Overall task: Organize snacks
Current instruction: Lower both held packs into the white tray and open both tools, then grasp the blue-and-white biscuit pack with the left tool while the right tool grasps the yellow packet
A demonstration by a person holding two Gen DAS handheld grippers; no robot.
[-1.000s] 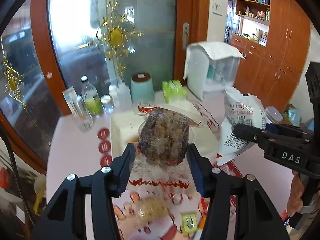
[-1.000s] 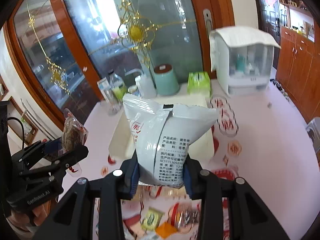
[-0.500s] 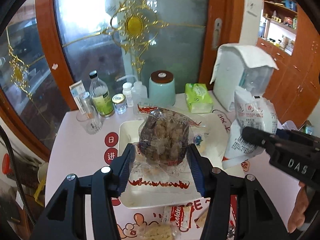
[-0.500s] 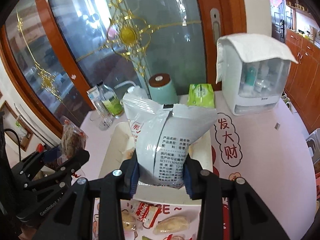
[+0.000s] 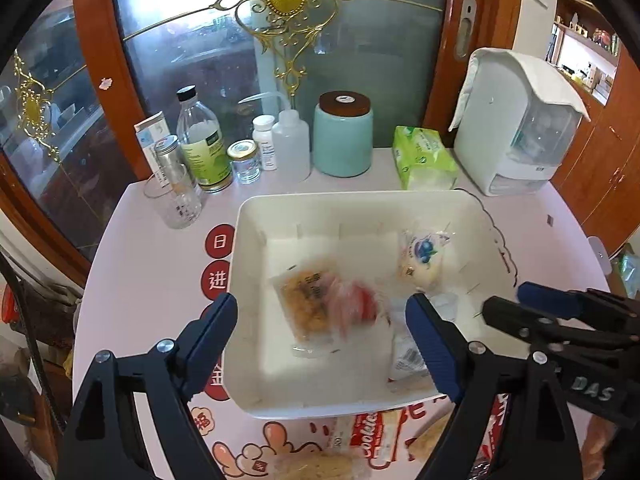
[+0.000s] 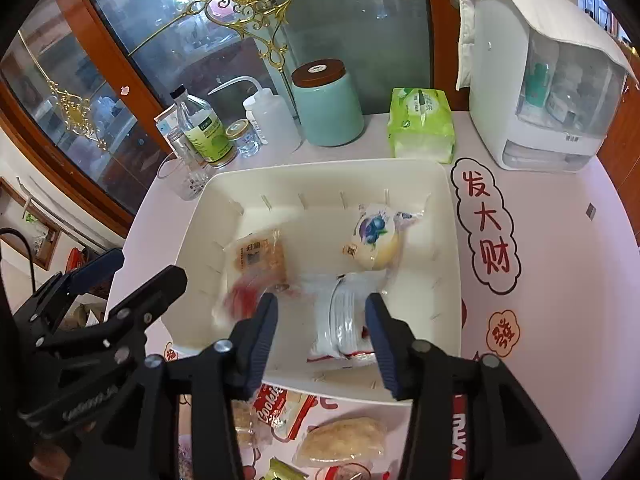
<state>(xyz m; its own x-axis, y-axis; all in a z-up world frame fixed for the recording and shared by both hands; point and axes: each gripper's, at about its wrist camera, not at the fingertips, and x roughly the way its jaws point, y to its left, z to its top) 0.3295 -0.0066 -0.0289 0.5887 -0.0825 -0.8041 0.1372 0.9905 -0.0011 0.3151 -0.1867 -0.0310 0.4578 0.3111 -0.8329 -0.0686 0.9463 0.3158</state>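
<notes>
A white bin (image 5: 248,216) (image 6: 448,184) sits mid-table. In it lie a blurred clear pack with red print (image 5: 352,304) (image 6: 244,296), an orange snack pack (image 5: 308,300) (image 6: 260,258), a blueberry pastry pack (image 5: 424,256) (image 6: 374,236) and the white bag (image 6: 342,320) (image 5: 408,354). My left gripper (image 5: 322,344) (image 6: 132,280) is open and empty above the bin's near left. My right gripper (image 6: 320,340) (image 5: 512,304) is open and empty above the white bag.
Bottles, jars and a glass (image 5: 174,200) stand at the back left, with a teal canister (image 5: 342,136), a green tissue pack (image 5: 424,160) and a white appliance (image 5: 516,124). Loose snacks, among them a cookie pack (image 6: 276,408), lie in front of the bin.
Both grippers moved over the bin and opened. The clear pack dropped from the left gripper and the white bag from the right; both now lie in the bin.
</notes>
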